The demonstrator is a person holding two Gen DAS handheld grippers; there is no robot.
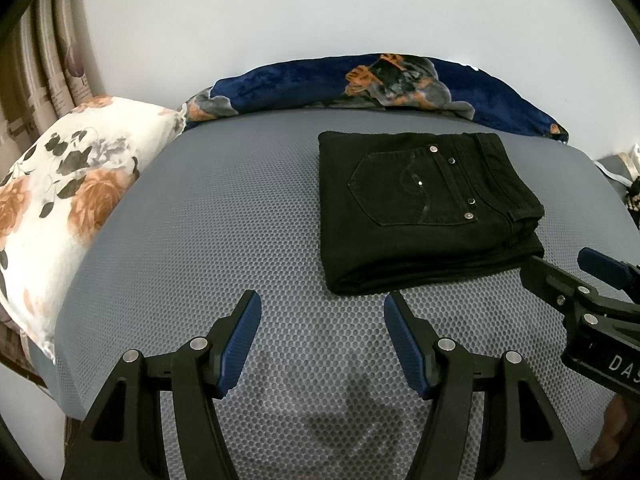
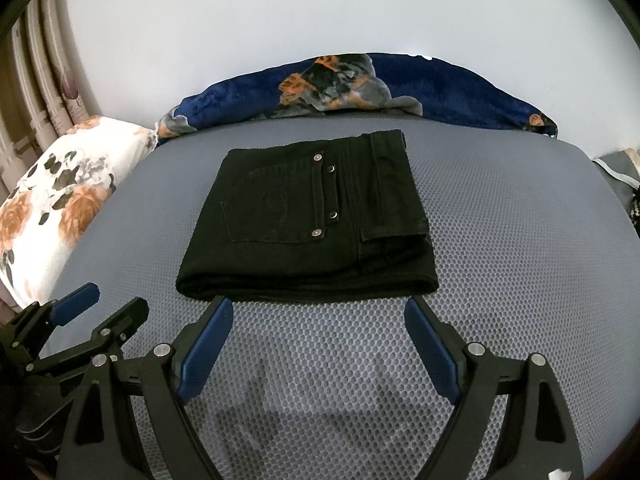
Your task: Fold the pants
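Left gripper (image 1: 322,310) and right gripper (image 2: 319,312) hang side by side, tilted downward, jaws apart, holding nothing.

Both wrist cameras look steeply down from close above the grey honeycomb-textured mattress (image 1: 240,216), side by side. They share the folded black denim pants (image 2: 304,224).

- The bed (image 1: 240,208) in front of me wears a grey dotted mesh cover.
- Folded black pants (image 2: 320,220) lie flat on it, back pocket up.
- A flowered white pillow (image 1: 60,200) sits at its left edge.
- A navy flowered blanket (image 2: 360,84) is bunched along its far edge.
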